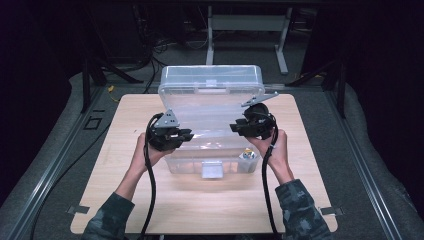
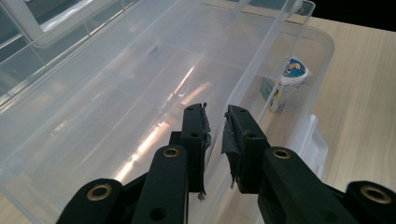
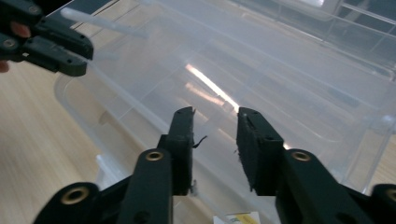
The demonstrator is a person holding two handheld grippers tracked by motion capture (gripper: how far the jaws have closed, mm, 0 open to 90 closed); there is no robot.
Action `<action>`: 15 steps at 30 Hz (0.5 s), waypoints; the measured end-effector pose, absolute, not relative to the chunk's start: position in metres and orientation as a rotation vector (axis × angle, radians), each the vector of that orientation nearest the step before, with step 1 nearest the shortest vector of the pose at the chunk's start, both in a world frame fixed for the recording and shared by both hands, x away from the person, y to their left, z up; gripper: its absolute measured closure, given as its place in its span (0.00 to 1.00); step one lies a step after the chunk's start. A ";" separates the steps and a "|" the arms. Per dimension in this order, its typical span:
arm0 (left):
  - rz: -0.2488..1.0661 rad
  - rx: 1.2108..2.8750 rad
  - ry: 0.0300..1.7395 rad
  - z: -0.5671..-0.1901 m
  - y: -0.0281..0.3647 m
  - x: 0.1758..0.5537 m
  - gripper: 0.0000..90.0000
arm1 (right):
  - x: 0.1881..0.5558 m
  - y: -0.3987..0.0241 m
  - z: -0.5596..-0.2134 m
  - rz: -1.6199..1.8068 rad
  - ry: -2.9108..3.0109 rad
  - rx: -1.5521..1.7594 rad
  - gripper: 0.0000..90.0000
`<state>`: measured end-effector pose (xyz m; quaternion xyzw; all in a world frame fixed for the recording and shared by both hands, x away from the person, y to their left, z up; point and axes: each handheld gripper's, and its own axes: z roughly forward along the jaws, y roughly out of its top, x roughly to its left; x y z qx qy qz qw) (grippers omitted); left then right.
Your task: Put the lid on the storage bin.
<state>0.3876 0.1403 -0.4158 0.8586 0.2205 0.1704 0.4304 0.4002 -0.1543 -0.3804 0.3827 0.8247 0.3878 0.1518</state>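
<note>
While I hold my left gripper [image 1: 186, 135] at the left edge of the lid [image 1: 212, 112], its jaws are pinched nearly together on that clear rim. My right gripper [image 1: 235, 127] sits at the lid's right edge, jaws a little apart astride the rim; I cannot tell if the pads press it. Tilted up, the lid stands half raised over the bin [image 1: 175, 164] on the table [image 1: 125, 150]. Inside, a small carton [image 2: 288, 84] stands in the near right corner.
</note>
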 end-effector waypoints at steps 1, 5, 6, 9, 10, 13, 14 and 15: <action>0.423 2.140 0.551 -0.417 0.140 0.387 0.86 | 0.401 -0.154 -0.381 1.107 2.359 1.104 0.81; 0.421 2.142 0.547 -0.418 0.141 0.386 0.86 | 0.403 -0.153 -0.380 1.119 2.330 1.102 0.85; 0.420 2.144 0.546 -0.418 0.141 0.385 0.86 | 0.404 -0.153 -0.379 1.129 2.319 1.102 0.86; 0.421 2.142 0.549 -0.420 0.140 0.384 0.85 | 0.406 -0.152 -0.375 1.145 2.291 1.108 0.89; 0.420 2.143 0.551 -0.420 0.141 0.383 0.85 | 0.407 -0.152 -0.374 1.147 2.285 1.109 0.90; 0.414 2.144 0.554 -0.422 0.140 0.381 0.85 | 0.408 -0.150 -0.373 1.143 2.250 1.095 0.93; 0.415 2.149 0.552 -0.423 0.141 0.381 0.85 | 0.409 -0.149 -0.372 1.146 2.248 1.085 0.94; 0.413 2.147 0.552 -0.424 0.140 0.380 0.85 | 0.409 -0.148 -0.372 1.151 2.240 1.083 0.95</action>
